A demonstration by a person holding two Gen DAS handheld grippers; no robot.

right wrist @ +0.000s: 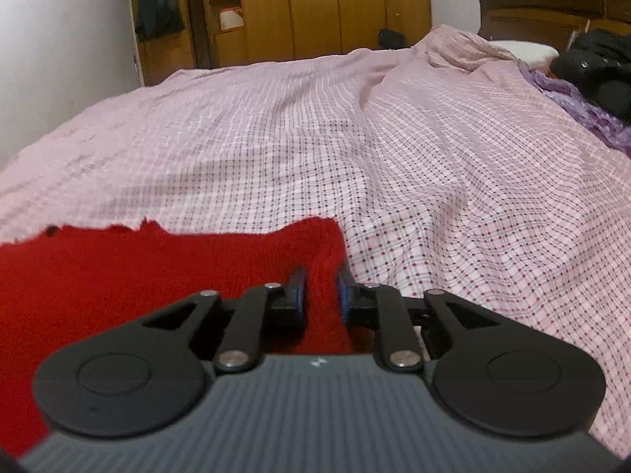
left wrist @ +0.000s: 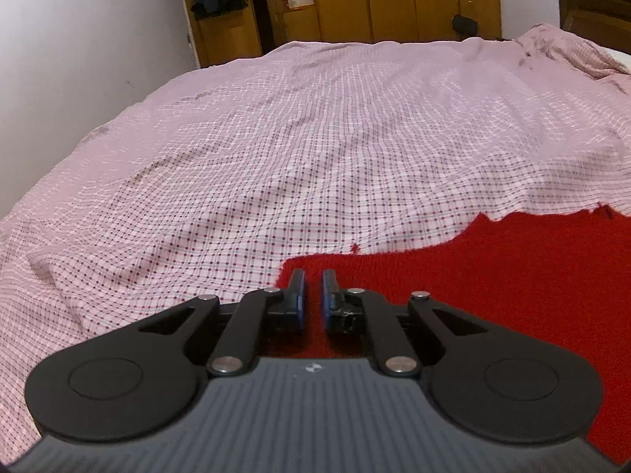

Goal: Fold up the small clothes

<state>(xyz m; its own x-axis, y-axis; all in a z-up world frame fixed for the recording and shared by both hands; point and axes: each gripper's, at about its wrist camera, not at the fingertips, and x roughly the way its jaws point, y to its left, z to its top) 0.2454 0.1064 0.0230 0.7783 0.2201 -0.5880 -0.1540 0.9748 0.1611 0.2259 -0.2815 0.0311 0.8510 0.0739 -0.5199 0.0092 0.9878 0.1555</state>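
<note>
A red knitted garment [left wrist: 512,276] lies flat on the pink checked bedspread [left wrist: 276,138]. In the left wrist view my left gripper [left wrist: 313,280] sits at the garment's left corner, its blue pads nearly together with a narrow gap; red cloth shows in the gap. In the right wrist view the garment [right wrist: 138,268] fills the lower left, and my right gripper [right wrist: 321,280] is shut on a raised fold at the garment's right edge, with red cloth pinched between the pads.
The bedspread [right wrist: 434,138] covers a wide bed. Wooden wardrobes [right wrist: 315,8] stand beyond the far edge. A dark headboard [right wrist: 552,4], black clothing [right wrist: 595,67] and purple cloth [right wrist: 583,114] lie at the right. A white wall [left wrist: 79,39] is at the left.
</note>
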